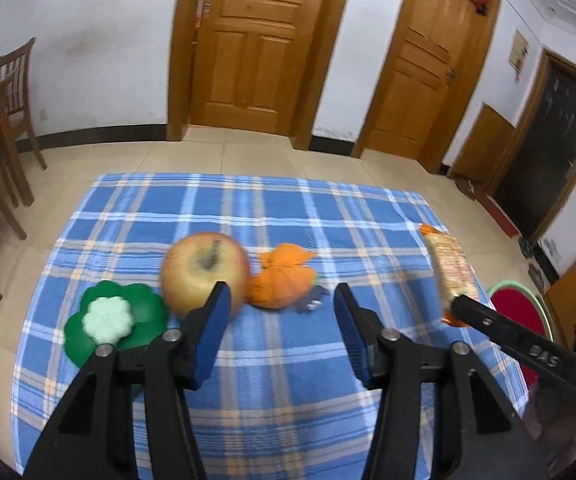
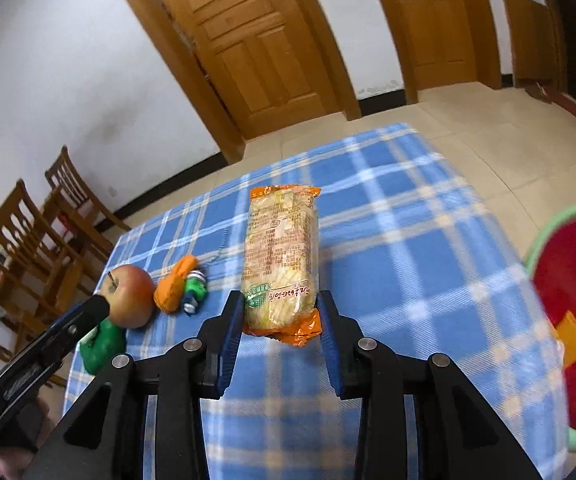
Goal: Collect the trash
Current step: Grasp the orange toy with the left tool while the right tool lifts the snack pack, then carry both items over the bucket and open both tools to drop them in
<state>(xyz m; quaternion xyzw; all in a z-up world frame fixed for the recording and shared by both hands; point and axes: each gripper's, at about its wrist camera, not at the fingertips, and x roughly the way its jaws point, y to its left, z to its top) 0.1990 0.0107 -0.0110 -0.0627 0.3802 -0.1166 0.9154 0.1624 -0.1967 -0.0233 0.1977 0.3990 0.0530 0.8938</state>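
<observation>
Gripping the snack packet at its near end, right gripper with both blue pads pressed on the wrapper's sides, packet lifted clear of the blue plaid tablecloth and pointing away along the fingers. Seen from the left wrist view too: same packet pinched at its lower end by the black fingers coming in from the right. Hovering with jaws apart and nothing between the pads, left gripper above the cloth, its left fingertip overlapping the apple in view, contact impossible to call. Sitting just right of the apple, an orange crumpled wrapper, with a small blue-grey scrap tucked at its right edge. Lying left of the apple, a green clover-shaped dish with a pale lid-like piece on top. Showing off the table's right edge, a red bin with a green rim, something orange inside it. Motion blur over much of both views.
</observation>
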